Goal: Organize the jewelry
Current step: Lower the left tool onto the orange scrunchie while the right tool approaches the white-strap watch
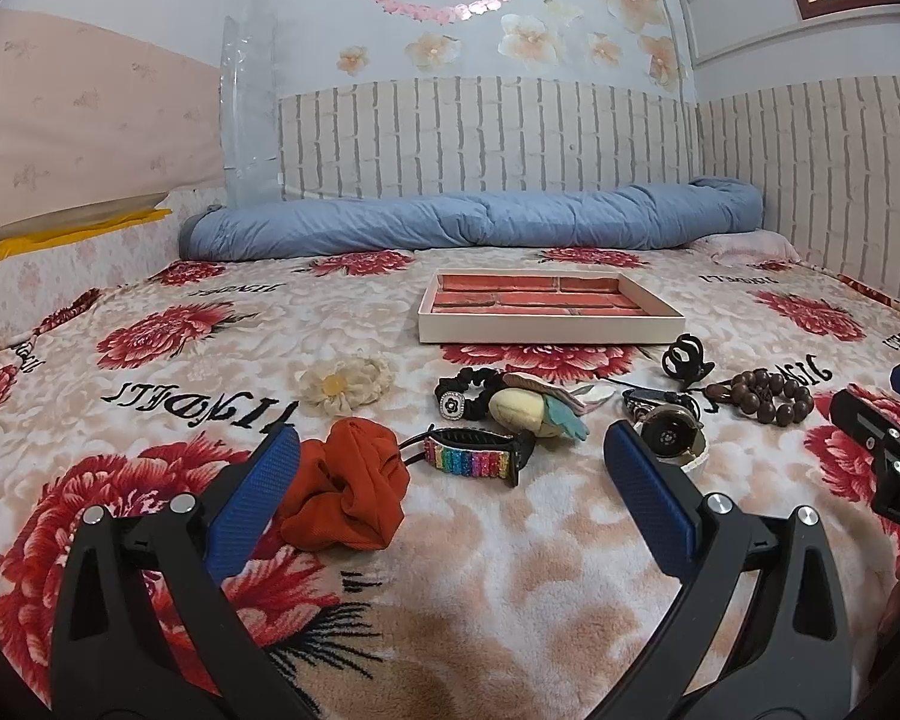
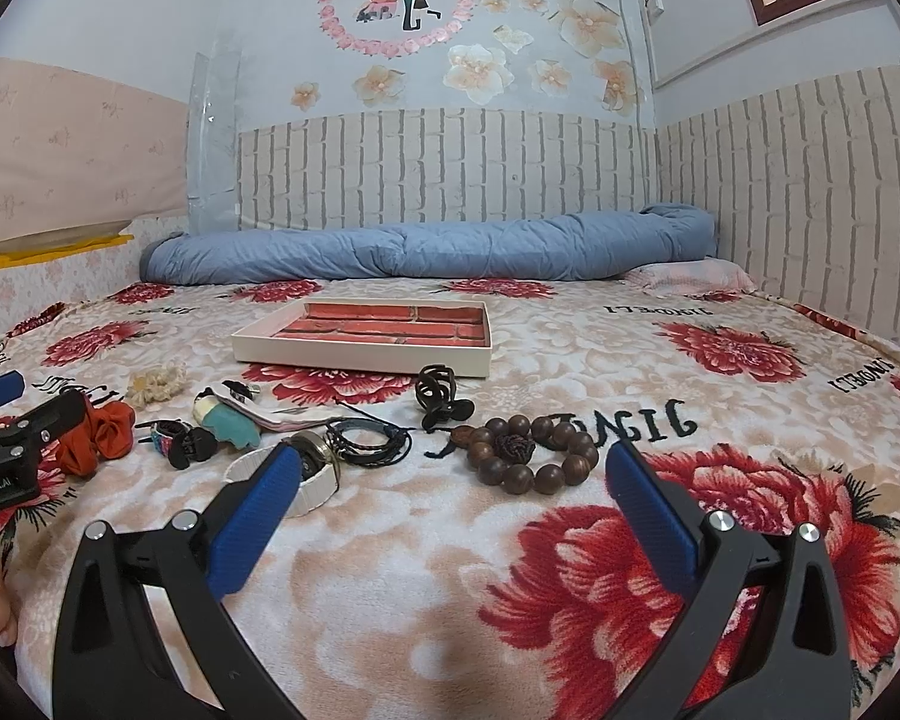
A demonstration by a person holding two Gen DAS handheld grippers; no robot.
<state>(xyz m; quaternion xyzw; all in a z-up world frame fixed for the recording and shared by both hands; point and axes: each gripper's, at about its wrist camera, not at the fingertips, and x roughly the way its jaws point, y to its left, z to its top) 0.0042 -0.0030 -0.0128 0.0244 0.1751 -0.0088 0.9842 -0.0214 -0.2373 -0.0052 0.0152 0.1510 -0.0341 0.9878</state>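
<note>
Both my grippers hang wide open and empty over the flowered plush bedspread, the left gripper facing the orange fabric scrunchie and the rainbow glitter strap, the right gripper facing the brown wooden bead bracelet. Everything lies loose in a row just short of the shallow white tray with a red brick-patterned lining, which holds nothing yet. I judge the beads hard, round and likely to roll under my pads, so I would pinch across one side of the loop. The scrunchie is soft and light; any bunched fold should do. The round-faced watch on a white band looks the most fragile; I would take it by the band, not the glass.
</note>
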